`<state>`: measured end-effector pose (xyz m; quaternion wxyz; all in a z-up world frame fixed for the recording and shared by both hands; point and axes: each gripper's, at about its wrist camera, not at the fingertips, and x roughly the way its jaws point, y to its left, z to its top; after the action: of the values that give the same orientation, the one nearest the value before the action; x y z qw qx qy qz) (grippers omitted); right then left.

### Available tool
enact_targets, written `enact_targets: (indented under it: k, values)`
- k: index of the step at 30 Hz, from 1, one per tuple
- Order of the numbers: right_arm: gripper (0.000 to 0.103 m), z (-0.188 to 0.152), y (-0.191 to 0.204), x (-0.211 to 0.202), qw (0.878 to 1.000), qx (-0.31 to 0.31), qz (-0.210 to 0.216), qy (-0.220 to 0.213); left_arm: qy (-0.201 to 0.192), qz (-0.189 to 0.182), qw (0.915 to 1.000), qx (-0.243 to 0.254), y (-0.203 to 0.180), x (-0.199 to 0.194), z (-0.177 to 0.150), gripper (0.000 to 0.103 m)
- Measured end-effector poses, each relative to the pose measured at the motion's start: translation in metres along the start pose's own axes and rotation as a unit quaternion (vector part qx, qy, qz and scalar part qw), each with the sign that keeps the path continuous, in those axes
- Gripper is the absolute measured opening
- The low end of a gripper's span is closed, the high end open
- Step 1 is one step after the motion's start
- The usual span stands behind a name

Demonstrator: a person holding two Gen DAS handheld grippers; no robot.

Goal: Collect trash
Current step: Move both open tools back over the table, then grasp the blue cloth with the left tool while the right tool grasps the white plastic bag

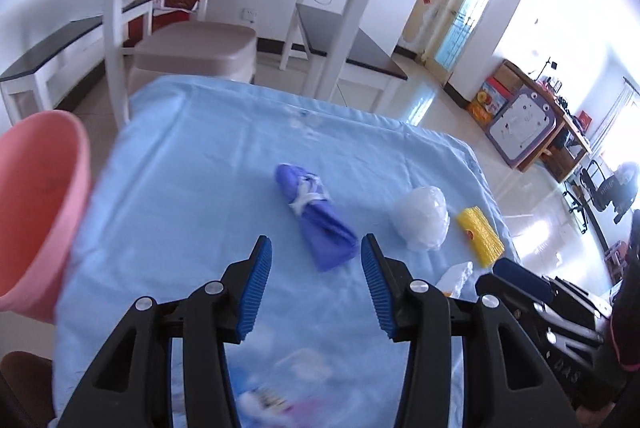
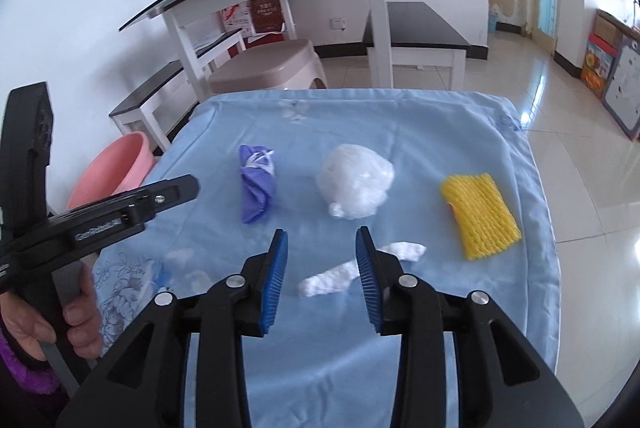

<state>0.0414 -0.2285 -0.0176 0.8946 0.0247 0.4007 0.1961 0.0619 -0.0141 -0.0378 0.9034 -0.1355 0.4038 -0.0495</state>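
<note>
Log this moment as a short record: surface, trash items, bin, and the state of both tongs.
surface: blue cloth over a table
trash: purple bundle, clear plastic bag, yellow foam net, white tissue
bin: pink basin beside the table's left edge
left tongs: open, empty, purple bundle just ahead
right tongs: open, empty, above the white tissue
collected: nothing held yet

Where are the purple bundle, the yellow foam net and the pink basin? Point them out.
purple bundle (image 2: 256, 187), right wrist view, its middle.
yellow foam net (image 2: 480, 214), right wrist view, its centre.
pink basin (image 1: 44, 203), left wrist view, its inner wall.
</note>
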Motion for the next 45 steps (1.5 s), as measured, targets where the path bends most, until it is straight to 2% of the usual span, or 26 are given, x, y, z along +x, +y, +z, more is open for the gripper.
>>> enact_targets:
  k: [4, 7, 10, 11, 12, 14, 15, 16, 25, 28, 36, 39, 40, 41, 42, 45]
  values:
    - [0.036, 0.0, -0.011, 0.003, 1.0, 0.012, -0.002, 0.0, 0.02, 0.01, 0.9997, -0.008, -0.014, 0.029, 0.007, 0.046]
    - [0.036, 0.0, -0.019, 0.004, 1.0, 0.016, -0.005, 0.0, 0.037, 0.04, 0.9985, -0.01, -0.022, 0.051, 0.009, 0.046]
    - [0.036, 0.001, -0.023, 0.008, 1.0, 0.02, -0.007, 0.001, 0.054, 0.053, 0.9969, -0.022, -0.018, 0.065, 0.008, 0.044]
    - [0.036, 0.001, -0.024, 0.008, 1.0, 0.022, -0.006, 0.001, 0.061, 0.051, 0.9965, -0.028, -0.018, 0.07, 0.007, 0.042]
    - [0.036, 0.002, -0.025, 0.01, 1.0, 0.023, -0.006, 0.001, 0.064, 0.047, 0.9964, -0.03, -0.017, 0.072, 0.006, 0.035]
    - [0.036, 0.004, -0.025, 0.014, 1.0, 0.025, -0.005, 0.003, 0.054, 0.046, 0.9972, -0.023, -0.017, 0.07, 0.004, 0.03]
    - [0.036, 0.005, -0.026, 0.015, 1.0, 0.027, -0.003, 0.003, 0.052, 0.042, 0.9976, -0.019, -0.017, 0.07, 0.005, 0.024]
    - [0.036, 0.006, -0.025, 0.017, 1.0, 0.028, 0.0, 0.003, 0.049, 0.038, 0.998, -0.015, -0.017, 0.068, 0.005, 0.018]
    - [0.036, 0.016, -0.015, 0.036, 0.999, 0.03, 0.009, 0.012, 0.016, 0.033, 0.9993, 0.009, 0.002, 0.019, -0.005, 0.014]
    - [0.036, 0.019, -0.012, 0.044, 0.999, 0.027, 0.003, 0.016, 0.005, 0.038, 0.999, 0.021, 0.01, 0.003, -0.01, 0.014]
    - [0.036, 0.025, -0.006, 0.069, 0.998, 0.016, -0.052, 0.03, -0.019, 0.051, 0.9982, 0.025, 0.036, -0.032, -0.022, 0.014]
    - [0.036, 0.026, -0.003, 0.071, 0.998, 0.015, -0.051, 0.026, -0.027, 0.057, 0.9978, 0.02, 0.045, -0.041, -0.025, 0.014]
    - [0.034, 0.026, -0.002, 0.071, 0.998, 0.014, -0.054, 0.025, -0.029, 0.06, 0.9977, 0.017, 0.048, -0.044, -0.027, 0.014]
    - [0.018, 0.026, -0.001, 0.07, 0.998, 0.014, -0.054, 0.024, -0.031, 0.061, 0.9975, 0.014, 0.051, -0.047, -0.029, 0.014]
    - [0.012, 0.025, 0.001, 0.069, 0.998, 0.013, -0.053, 0.024, -0.034, 0.063, 0.9974, 0.012, 0.053, -0.049, -0.03, 0.014]
    - [0.007, 0.023, 0.01, 0.064, 0.999, 0.002, -0.05, 0.019, -0.046, 0.07, 0.9965, 0.009, 0.059, -0.057, -0.035, 0.014]
